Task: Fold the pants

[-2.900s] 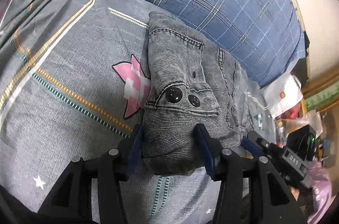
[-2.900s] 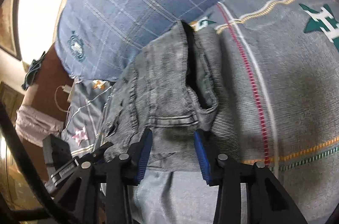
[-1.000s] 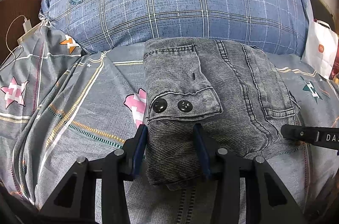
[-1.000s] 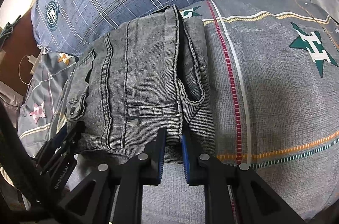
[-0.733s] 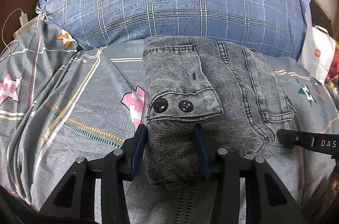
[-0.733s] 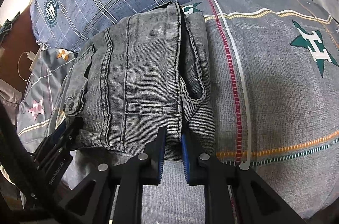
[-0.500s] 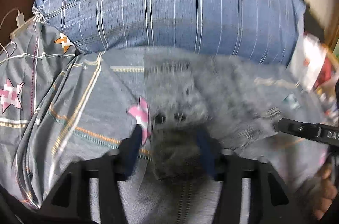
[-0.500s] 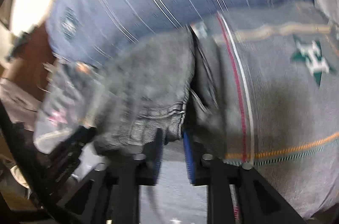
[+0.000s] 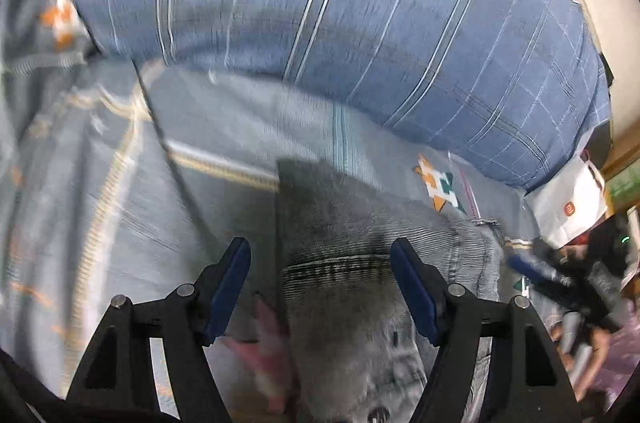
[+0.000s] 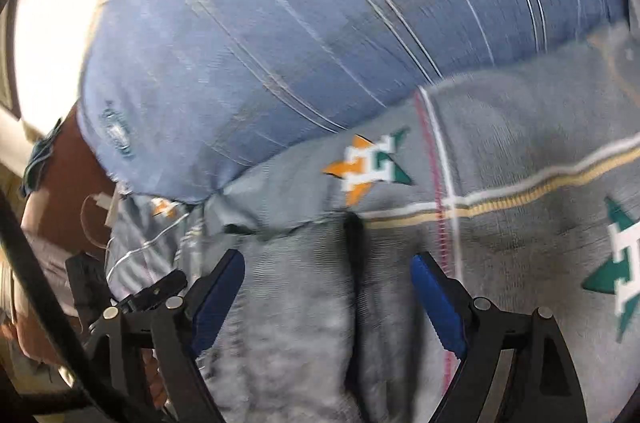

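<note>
In the left wrist view the left tool [image 9: 320, 287] fills the lower middle of the frame, its blue pads spread wide; its jaws have just been opening, and the grey denim pants [image 9: 360, 263] lie in the gap without either pad pressing on them. The folded bundle runs from the bottom centre up toward the middle of the frame, its far edge stopping short of the blue plaid pillow [image 9: 360, 3] that spans the upper half. A stitched seam crosses the denim between the pads, so the bundle's long axis runs away from the tool, roughly in line with its pointing direction. At the right edge, low down, the other tool shows dark and blurred, just beside the denim's right side.

In the right wrist view the right tool [image 10: 326, 287] sits low and centre, pads wider apart again, jaws likewise just opened; the pants [image 10: 300, 303] lie between them from the bottom edge up to mid-frame, a dark fold crease running upward between the pads. Nothing is gripped. The grey star-print bed sheet [image 10: 520, 143] stretches to the right, the pillow [image 10: 320, 23] above. At the lower left a part of the left tool is visible.

Both tools stand at the near edge of the bundle, one on each side, about equally near. My judgement: the fold looks finished and released; any next move means backing off, or a re-grip along that near edge
</note>
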Motion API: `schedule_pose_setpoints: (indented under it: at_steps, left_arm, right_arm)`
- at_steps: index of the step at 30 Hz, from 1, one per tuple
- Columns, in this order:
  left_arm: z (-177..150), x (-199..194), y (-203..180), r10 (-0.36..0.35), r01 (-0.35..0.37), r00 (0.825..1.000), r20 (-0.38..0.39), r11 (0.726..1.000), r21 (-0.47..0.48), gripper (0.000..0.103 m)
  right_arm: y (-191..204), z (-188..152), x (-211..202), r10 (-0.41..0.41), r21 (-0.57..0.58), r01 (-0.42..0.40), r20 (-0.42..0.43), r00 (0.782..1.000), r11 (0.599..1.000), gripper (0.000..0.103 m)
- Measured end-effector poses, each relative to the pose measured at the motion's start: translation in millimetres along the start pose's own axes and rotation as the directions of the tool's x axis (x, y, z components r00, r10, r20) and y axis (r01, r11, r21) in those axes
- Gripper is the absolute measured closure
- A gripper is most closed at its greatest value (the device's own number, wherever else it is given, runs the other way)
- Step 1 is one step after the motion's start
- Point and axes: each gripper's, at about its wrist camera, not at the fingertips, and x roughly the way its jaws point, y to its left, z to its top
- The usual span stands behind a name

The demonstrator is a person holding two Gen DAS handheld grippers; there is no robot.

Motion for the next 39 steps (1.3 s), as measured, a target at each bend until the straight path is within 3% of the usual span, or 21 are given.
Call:
schedule_pose_setpoints:
  at_steps: [3, 7, 10, 11, 14, 15, 17, 19, 22, 24, 27, 30, 32, 35, 37, 39]
  left_arm:
    - [-3, 21, -10, -0.043, 0.044, 0.996, -0.072, 0.999, 0.01, 0.031]
    - [-13, 31, -11, -0.047, 0.05, 0.995, -0.082, 0.998, 0.032, 0.031]
    - [-10, 37, 4, -0.109, 0.104, 0.99, -0.092, 0.993, -0.051, 0.032]
    - [-10, 36, 5, -0.116, 0.111, 0.99, -0.082, 0.992, -0.061, 0.037]
    - [-14, 29, 1, -0.124, 0.12, 0.991, -0.057, 0.991, -0.054, 0.067]
    - [-15, 25, 0, -0.132, 0.129, 0.99, -0.047, 0.99, -0.054, 0.077]
    - [-17, 9, -5, -0.151, 0.15, 0.988, -0.018, 0.987, -0.052, 0.083]
    - [-17, -17, -14, -0.199, 0.2, 0.979, 0.04, 0.979, -0.032, 0.084]
    - [-14, -41, -27, -0.192, 0.189, 0.972, 0.136, 0.981, 0.035, 0.084]
    - [-6, -42, -21, -0.189, 0.185, 0.971, 0.145, 0.982, 0.041, 0.082]
    - [-6, -15, -7, -0.122, 0.122, 0.988, 0.098, 0.992, 0.002, 0.077]
    - [-8, 10, 3, 0.024, -0.023, 0.999, 0.021, 0.999, -0.032, 0.065]
    - [-9, 11, 12, 0.019, -0.02, 1.0, -0.011, 0.997, -0.07, 0.063]
    - [-12, -6, 11, 0.023, -0.023, 1.0, -0.01, 0.997, -0.07, 0.06]
    - [-19, -17, 9, 0.05, -0.05, 0.999, -0.015, 0.997, -0.05, 0.058]
    - [-28, -25, 7, 0.034, -0.036, 0.999, -0.036, 0.998, -0.056, 0.058]
  right_arm:
    - [-15, -4, 23, 0.014, 0.057, -0.01, -0.075, 0.997, 0.998, 0.016]
    - [-7, -10, 42, -0.029, 0.018, 0.031, -0.104, 0.994, 0.999, 0.018]
    - [-8, -13, 48, -0.05, 0.006, 0.051, -0.096, 0.994, 0.999, 0.033]
    - [-4, -14, 47, -0.08, -0.021, 0.079, -0.087, 0.993, 0.997, 0.044]
    - [5, -17, 41, -0.087, -0.06, 0.083, -0.059, 0.994, 0.995, 0.07]
    - [9, -18, 40, -0.089, -0.075, 0.085, -0.052, 0.995, 0.994, 0.075]
    - [19, -20, 32, -0.091, -0.111, 0.088, -0.025, 0.996, 0.99, 0.078]
    - [27, -21, 10, -0.041, -0.133, 0.044, 0.022, 0.999, 0.99, 0.079]
    - [37, -15, -14, 0.03, -0.162, -0.013, 0.101, 0.994, 0.987, 0.079]
    - [38, -7, -14, 0.054, -0.152, -0.035, 0.12, 0.991, 0.988, 0.079]
    - [27, -4, 3, 0.057, -0.126, -0.046, 0.089, 0.994, 0.991, 0.078]
    - [23, -7, 30, -0.055, -0.116, 0.055, 0.006, 0.998, 0.992, 0.075]
    - [21, -8, 31, -0.085, -0.102, 0.085, 0.004, 0.996, 0.991, 0.074]
    - [22, -8, 15, -0.057, -0.082, 0.058, 0.019, 0.998, 0.995, 0.049]
    - [29, -15, -6, -0.023, -0.102, 0.029, 0.058, 0.998, 0.994, 0.046]
    - [36, -24, -18, 0.001, -0.135, 0.005, 0.042, 0.999, 0.991, 0.046]
